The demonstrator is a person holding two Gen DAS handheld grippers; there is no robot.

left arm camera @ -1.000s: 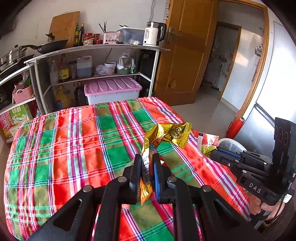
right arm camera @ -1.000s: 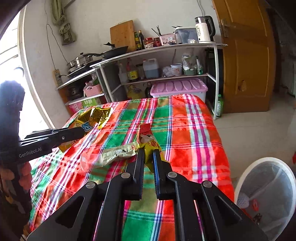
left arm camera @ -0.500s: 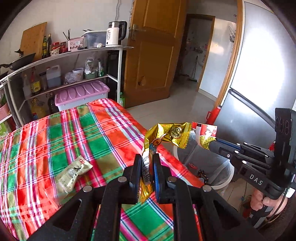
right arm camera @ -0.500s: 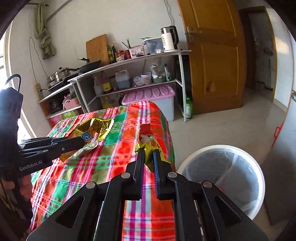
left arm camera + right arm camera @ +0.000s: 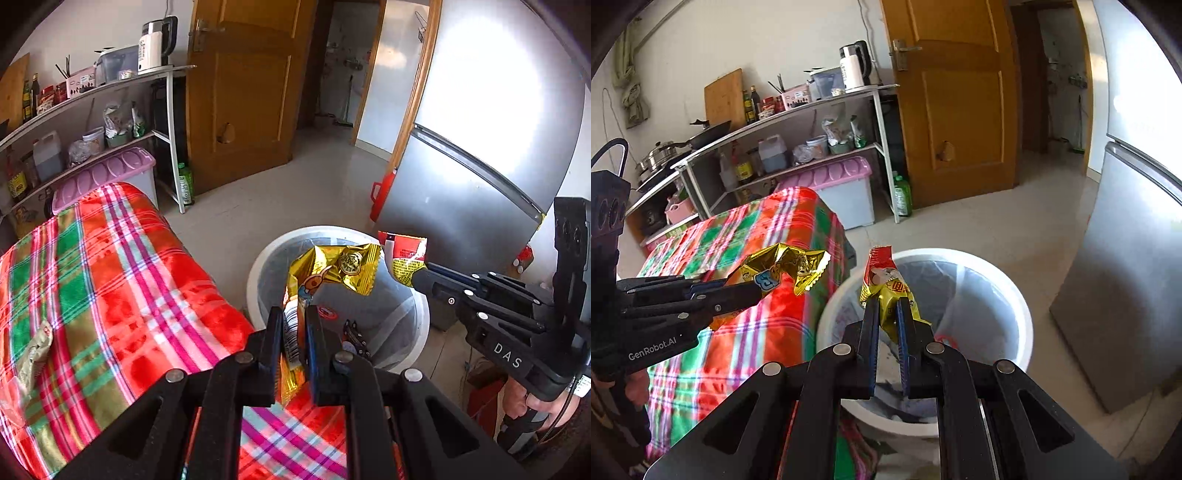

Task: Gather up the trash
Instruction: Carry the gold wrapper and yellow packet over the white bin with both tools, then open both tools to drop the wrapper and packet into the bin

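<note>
My left gripper is shut on a gold foil snack wrapper and holds it at the table's edge, over the near rim of the white trash bin. My right gripper is shut on a red and yellow snack wrapper and holds it above the same bin, which has a clear liner and some trash inside. Each gripper shows in the other's view: the right one with its wrapper, the left one with the gold wrapper.
The table has a red, green and pink plaid cloth; a pale wrapper lies on it at the left. A silver fridge stands right of the bin, a red container beside it. A shelf rack and pink-lidded box stand behind.
Both grippers have swung right from over the table to the bin, each still holding its wrapper. The bin now lies under both wrappers.
</note>
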